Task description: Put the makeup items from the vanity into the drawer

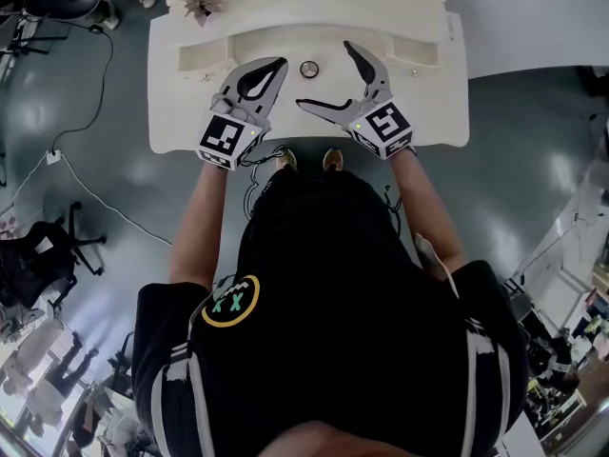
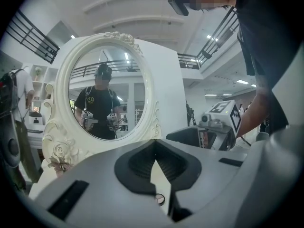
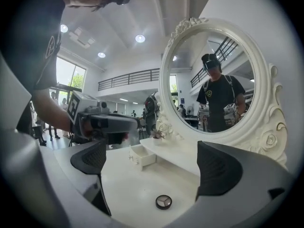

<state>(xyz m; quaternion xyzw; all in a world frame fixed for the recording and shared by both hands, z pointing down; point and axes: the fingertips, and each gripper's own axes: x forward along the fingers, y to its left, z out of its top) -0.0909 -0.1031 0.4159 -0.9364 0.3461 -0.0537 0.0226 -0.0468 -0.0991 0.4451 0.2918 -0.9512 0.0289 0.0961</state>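
A small round dark compact lies on the white vanity top, between my two grippers. My right gripper stands wide open just right of it, with nothing between the fingers. In the right gripper view the compact sits low between the open jaws of my right gripper, touching neither pad. My left gripper is shut and empty, its tips just left of the compact. A small white drawer stands pulled open at the vanity's back left.
An oval white mirror with carved roses rises at the vanity's back, reflecting the person. A small flower ornament sits at the back left. The vanity's front edge is against the person's feet. Grey floor with cables lies to the left.
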